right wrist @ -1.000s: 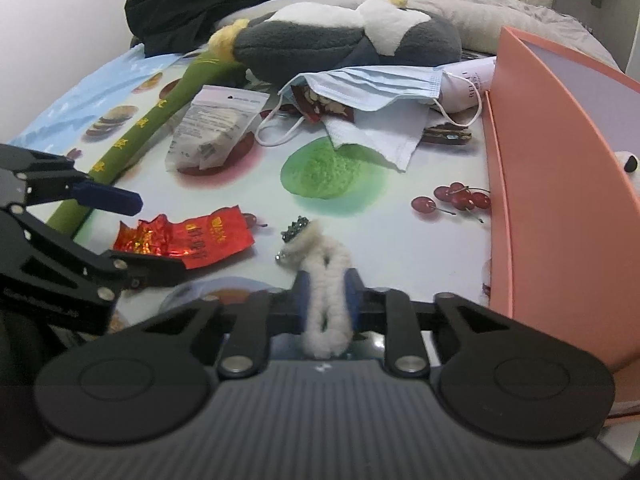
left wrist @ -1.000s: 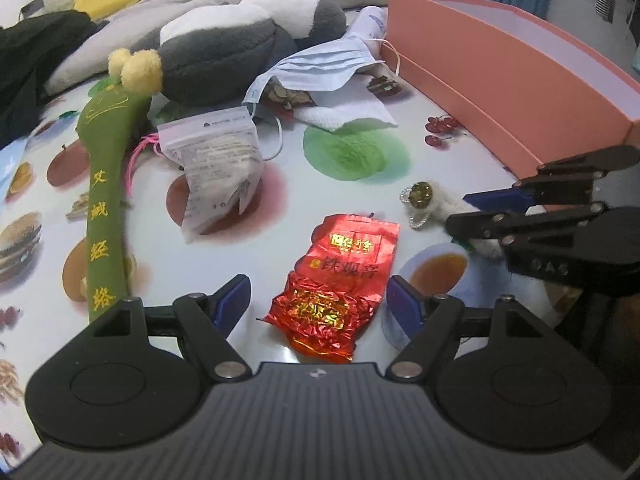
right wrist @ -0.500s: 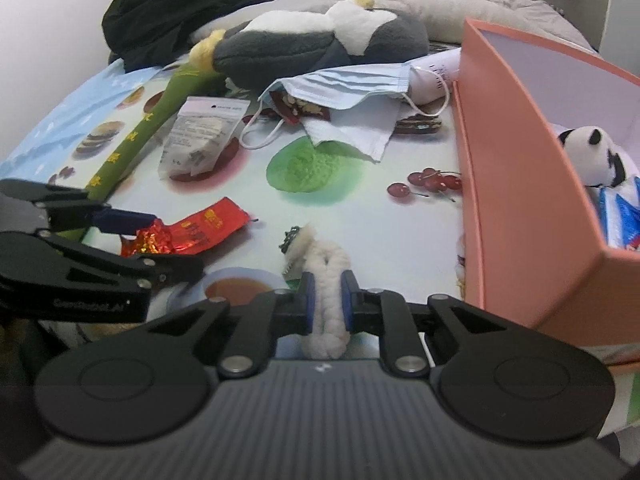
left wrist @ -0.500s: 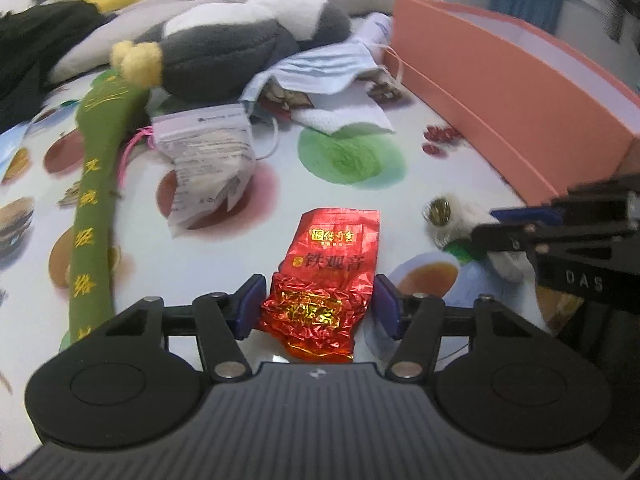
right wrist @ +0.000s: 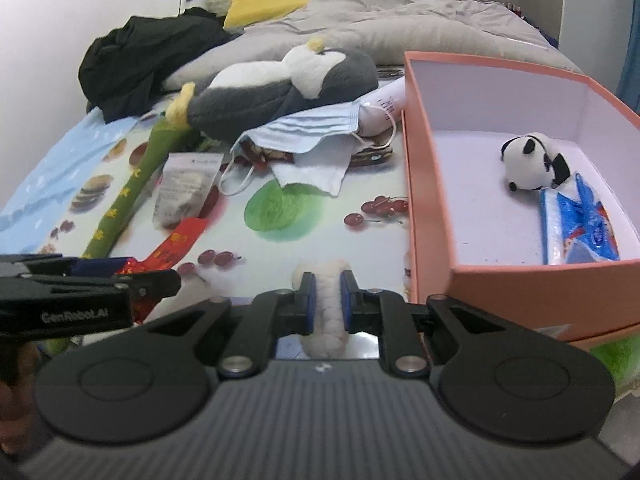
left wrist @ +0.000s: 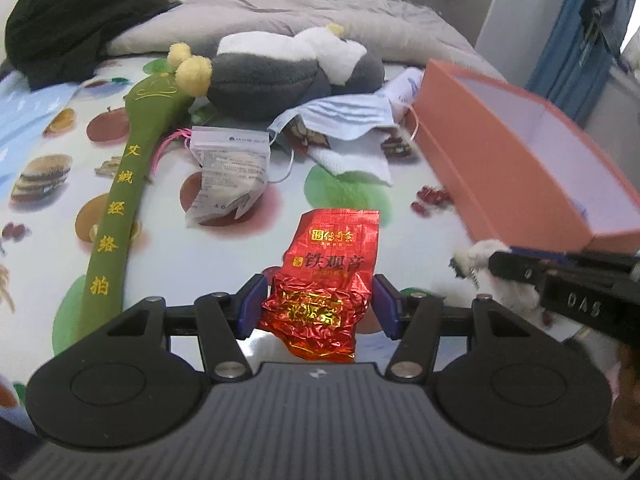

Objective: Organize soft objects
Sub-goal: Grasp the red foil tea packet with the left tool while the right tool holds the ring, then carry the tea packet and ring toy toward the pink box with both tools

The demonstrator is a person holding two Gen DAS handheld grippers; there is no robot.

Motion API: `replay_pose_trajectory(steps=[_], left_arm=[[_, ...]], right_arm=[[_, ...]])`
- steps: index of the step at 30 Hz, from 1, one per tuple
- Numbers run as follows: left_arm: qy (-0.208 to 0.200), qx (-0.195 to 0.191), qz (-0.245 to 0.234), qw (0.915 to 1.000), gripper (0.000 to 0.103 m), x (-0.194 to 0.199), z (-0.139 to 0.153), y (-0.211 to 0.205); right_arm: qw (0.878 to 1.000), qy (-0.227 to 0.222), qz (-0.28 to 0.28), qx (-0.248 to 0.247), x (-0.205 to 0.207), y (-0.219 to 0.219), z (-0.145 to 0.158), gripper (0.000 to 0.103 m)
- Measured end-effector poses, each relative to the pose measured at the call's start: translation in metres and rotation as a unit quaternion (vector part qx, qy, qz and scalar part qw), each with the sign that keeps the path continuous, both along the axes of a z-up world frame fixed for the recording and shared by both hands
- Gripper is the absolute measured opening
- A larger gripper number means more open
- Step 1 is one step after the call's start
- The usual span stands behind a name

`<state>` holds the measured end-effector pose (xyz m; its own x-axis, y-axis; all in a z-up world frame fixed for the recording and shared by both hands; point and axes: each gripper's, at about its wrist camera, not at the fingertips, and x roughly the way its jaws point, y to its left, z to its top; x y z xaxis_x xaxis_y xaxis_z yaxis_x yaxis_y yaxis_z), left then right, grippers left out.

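A crinkled red foil tea packet [left wrist: 332, 248] hangs just above the fruit-print tablecloth [left wrist: 280, 208], and my left gripper [left wrist: 316, 304] is shut on its lower end. The packet [right wrist: 180, 240] and that gripper [right wrist: 132, 276] also show at the left of the right wrist view. My right gripper [right wrist: 328, 300] is shut on a white fluffy loop [right wrist: 324, 336], lifted off the cloth. In the left wrist view the same gripper [left wrist: 520, 268] and loop [left wrist: 484, 250] sit by the near corner of the open pink box [left wrist: 500, 160]. The box [right wrist: 424, 200] holds a small panda plush [right wrist: 528, 160] and a blue packet [right wrist: 580, 228].
On the cloth behind lie a grey-and-white plush toy [left wrist: 280, 76], a long green padded stick [left wrist: 120, 200], a blue face mask [left wrist: 340, 116] over a white cloth, and a clear pouch [left wrist: 228, 168]. Black clothing [left wrist: 72, 28] and a grey quilt [left wrist: 320, 8] lie at the back.
My left gripper closed on the red packet and lifted it. My right gripper rose with the fluffy loop, and the box's inside came into its view.
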<state>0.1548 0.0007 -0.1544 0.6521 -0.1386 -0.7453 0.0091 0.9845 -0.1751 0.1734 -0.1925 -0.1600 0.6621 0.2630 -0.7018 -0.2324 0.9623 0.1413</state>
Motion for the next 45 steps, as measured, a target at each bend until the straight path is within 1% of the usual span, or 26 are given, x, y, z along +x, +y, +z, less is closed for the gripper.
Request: replay_pose_trajectory(steps=[1,4,7,11,15,21,24,29,31,34,37,39,41,45], left_arm=[[0.001,-0.008,0.003,1.0000,0.063,-0.001,0.005,-0.001],[0.001,-0.011,0.011,0.9999,0.063,-0.004,0.018,-0.006],[0.006,-0.023,0.017,0.9996,0.063,-0.003,0.033,-0.009],[0.001,-0.020,0.023,0.9995,0.063,-0.001,0.057,-0.017],[-0.007,-0.027,0.021,0.9994,0.063,0.008,0.086,-0.025],[-0.044,-0.028,0.012,0.9986,0.063,0.028,0.138,-0.039],[-0.066,-0.035,0.000,0.9972,0.063,0.038,0.165,-0.051],[-0.094,-0.042,-0.026,0.9944,0.063,0.054,0.200,-0.077],[-0.102,-0.045,-0.038,0.9930,0.063,0.061,0.210,-0.089],[-0.106,-0.049,-0.058,0.9914,0.063,0.073,0.218,-0.110],[-0.100,-0.053,-0.079,0.9905,0.063,0.086,0.217,-0.131],[-0.089,-0.057,-0.091,0.9902,0.063,0.097,0.210,-0.144],[-0.077,-0.053,-0.100,0.9906,0.063,0.106,0.200,-0.158],[-0.050,-0.047,-0.113,0.9912,0.063,0.125,0.173,-0.178]], right_arm=[[1.000,-0.002,0.000,0.001,-0.002,-0.001,0.004,0.016],[1.000,-0.004,0.002,0.008,-0.004,-0.005,0.016,0.016],[1.000,-0.004,0.005,0.019,-0.003,-0.009,0.029,0.016],[0.999,-0.018,0.010,0.025,-0.001,-0.013,0.053,0.016],[0.999,-0.031,0.012,0.031,0.005,-0.018,0.078,0.016],[0.997,-0.066,0.010,0.040,0.015,-0.029,0.124,0.016],[0.995,-0.088,0.008,0.045,0.018,-0.036,0.150,0.016],[0.991,-0.125,-0.013,0.043,0.024,-0.056,0.188,0.016],[0.990,-0.134,-0.023,0.042,0.026,-0.065,0.198,0.016],[0.988,-0.144,-0.043,0.034,0.030,-0.080,0.206,0.016],[0.988,-0.135,-0.067,0.029,0.038,-0.098,0.204,0.016],[0.988,-0.125,-0.082,0.027,0.044,-0.109,0.197,0.016],[0.989,-0.110,-0.098,0.025,0.051,-0.121,0.188,0.016],[0.989,-0.076,-0.120,0.025,0.064,-0.142,0.163,0.016]])
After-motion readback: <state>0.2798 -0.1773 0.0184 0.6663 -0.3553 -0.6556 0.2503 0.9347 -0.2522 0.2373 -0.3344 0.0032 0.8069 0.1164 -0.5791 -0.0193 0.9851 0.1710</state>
